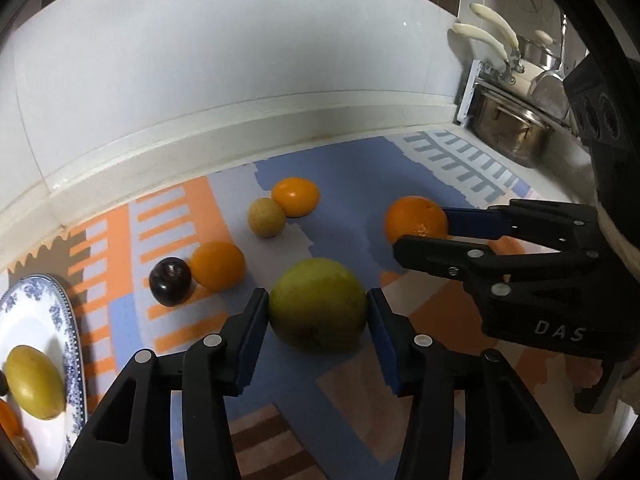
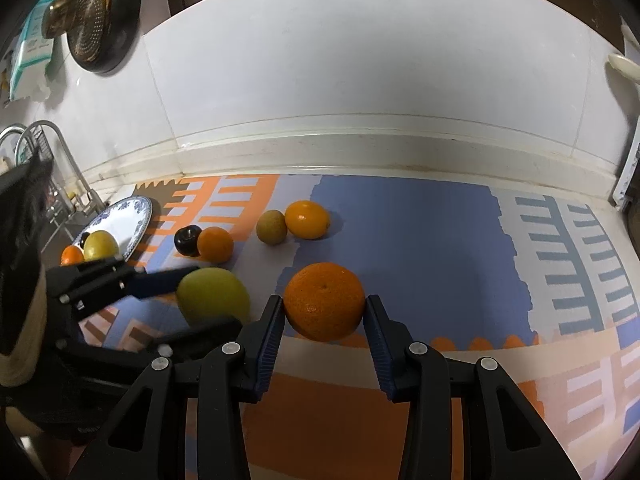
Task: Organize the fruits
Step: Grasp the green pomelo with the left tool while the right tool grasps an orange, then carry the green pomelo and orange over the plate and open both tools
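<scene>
My left gripper [image 1: 318,300] has its blue pads against both sides of a large green apple [image 1: 318,304] low over the patterned mat [image 1: 360,168]. To its right, my right gripper [image 2: 323,304] is shut on a big orange [image 2: 325,300]; the same orange [image 1: 416,220] shows between the right gripper's fingers in the left wrist view. Loose on the mat lie a dark plum [image 1: 170,281], an orange [image 1: 218,265], a small tan fruit [image 1: 266,217] and another orange [image 1: 296,196]. A blue-rimmed plate [image 1: 68,320] at the left holds a yellow fruit [image 1: 34,382] and orange fruit.
A white tiled wall with a raised ledge [image 1: 240,116] bounds the counter behind the mat. Steel pots [image 1: 512,128] stand at the far right. A tap [image 2: 60,152] and sink area lie left of the plate, and a strainer [image 2: 92,20] hangs on the wall.
</scene>
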